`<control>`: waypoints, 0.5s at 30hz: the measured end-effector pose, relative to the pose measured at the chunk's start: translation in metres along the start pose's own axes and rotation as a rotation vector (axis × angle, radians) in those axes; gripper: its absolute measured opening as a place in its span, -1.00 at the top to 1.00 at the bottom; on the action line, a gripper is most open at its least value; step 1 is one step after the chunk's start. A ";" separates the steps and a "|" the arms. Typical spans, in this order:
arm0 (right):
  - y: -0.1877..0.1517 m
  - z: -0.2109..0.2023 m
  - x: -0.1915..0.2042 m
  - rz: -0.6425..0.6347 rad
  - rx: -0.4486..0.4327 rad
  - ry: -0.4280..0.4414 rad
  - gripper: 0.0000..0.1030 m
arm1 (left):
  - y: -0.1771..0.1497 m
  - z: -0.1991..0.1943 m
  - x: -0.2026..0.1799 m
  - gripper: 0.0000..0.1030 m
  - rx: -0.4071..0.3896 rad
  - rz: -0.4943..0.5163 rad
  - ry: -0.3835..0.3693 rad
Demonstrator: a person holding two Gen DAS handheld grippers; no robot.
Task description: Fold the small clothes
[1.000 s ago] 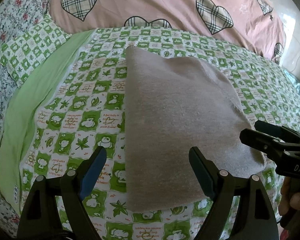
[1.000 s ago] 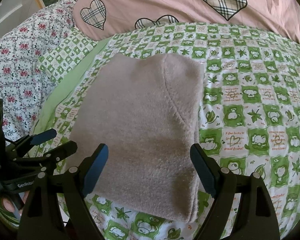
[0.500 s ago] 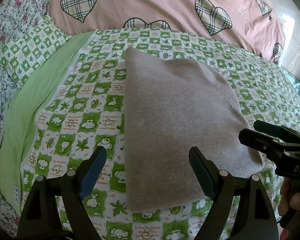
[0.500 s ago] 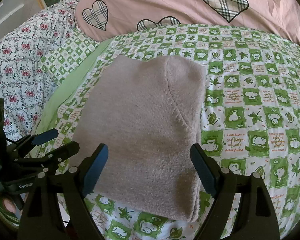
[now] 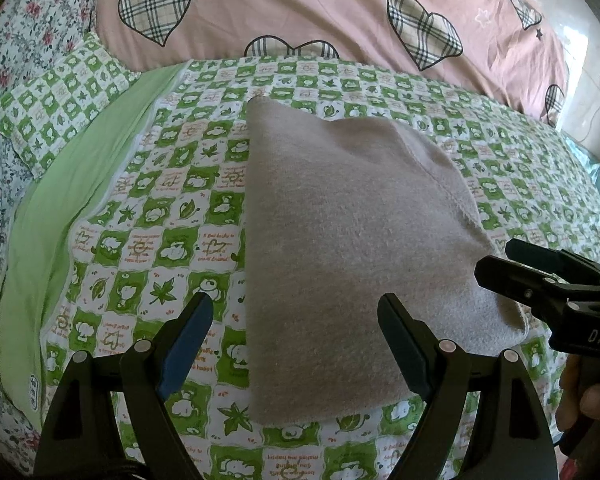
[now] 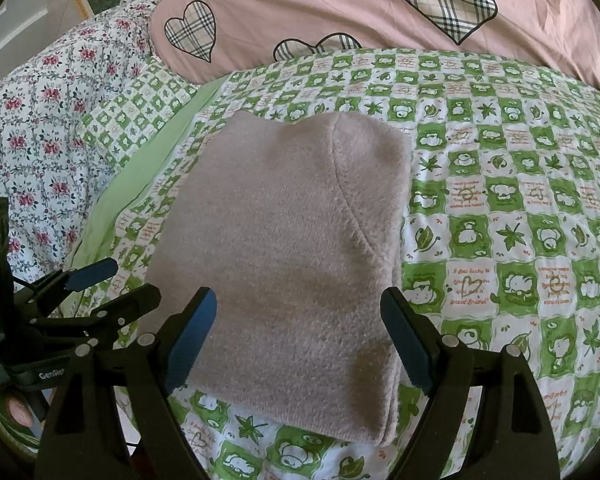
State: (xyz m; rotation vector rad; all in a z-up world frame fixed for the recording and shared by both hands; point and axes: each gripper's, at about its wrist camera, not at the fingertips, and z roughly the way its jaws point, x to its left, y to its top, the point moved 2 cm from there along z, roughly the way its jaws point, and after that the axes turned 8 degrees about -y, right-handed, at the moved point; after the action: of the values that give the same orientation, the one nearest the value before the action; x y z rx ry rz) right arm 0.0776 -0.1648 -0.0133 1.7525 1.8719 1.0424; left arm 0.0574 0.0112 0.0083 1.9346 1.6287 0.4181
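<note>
Right wrist view showed the folded beige garment (image 6: 284, 248) lying flat on the green-checked bedspread (image 6: 520, 184), with the right gripper (image 6: 300, 336) and left gripper (image 5: 296, 344) both holding their jaws apart, empty, above its near edge.

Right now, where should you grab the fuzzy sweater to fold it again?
Probably the sweater's near corners, coming from the near edge. It lies flat, already folded, on the quilt, and both the left gripper and right gripper hang open just over that edge, one per corner.
</note>
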 end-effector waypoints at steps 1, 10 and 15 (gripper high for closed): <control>0.000 0.000 0.000 0.000 0.000 -0.001 -0.64 | 0.000 0.001 0.000 -0.64 0.000 0.001 0.000; 0.001 0.001 -0.001 -0.001 0.001 0.002 -0.64 | 0.001 0.002 0.000 -0.65 0.002 0.002 0.000; 0.001 0.000 -0.001 -0.001 0.000 0.002 -0.64 | 0.002 0.003 0.000 -0.64 0.005 0.007 -0.004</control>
State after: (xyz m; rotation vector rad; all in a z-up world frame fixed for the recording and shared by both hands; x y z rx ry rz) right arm 0.0783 -0.1657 -0.0132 1.7513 1.8739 1.0437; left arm 0.0604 0.0106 0.0069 1.9439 1.6227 0.4130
